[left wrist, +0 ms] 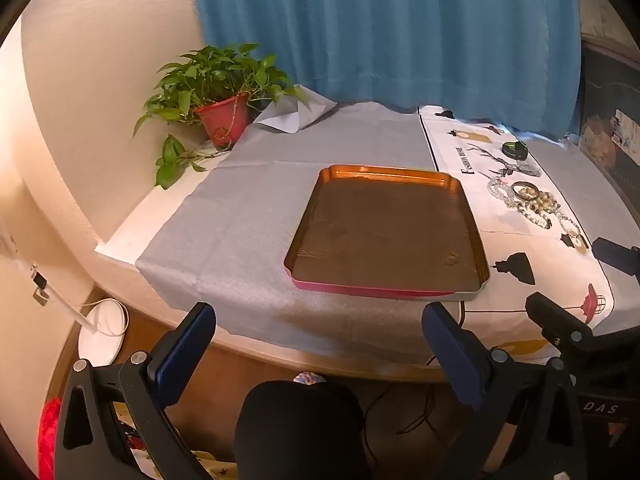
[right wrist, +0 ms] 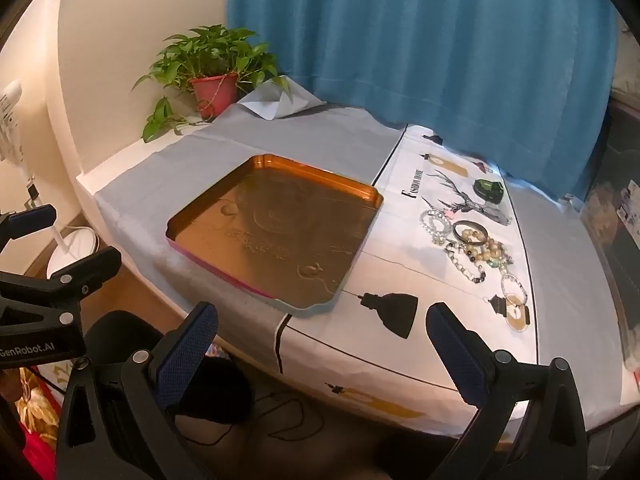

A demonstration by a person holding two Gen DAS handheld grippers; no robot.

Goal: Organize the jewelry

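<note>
Right wrist view: right gripper [right wrist: 320, 320] jaws wide apart, holding nothing, above near table edge [right wrist: 400, 372]; left gripper [left wrist: 318, 320] likewise spread and bare; tray [right wrist: 180, 224] ahead, bare inside; jewelry pile [right wrist: 472, 244] just right of tray; curtain [right wrist: 400, 40] behind

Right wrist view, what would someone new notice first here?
Probably the gold tray, lying empty in the middle of the table on the grey cloth. To its right, a heap of bracelets sits on the white printed cloth. Behind, a blue curtain fills the back, with a potted plant in the left corner.
</note>
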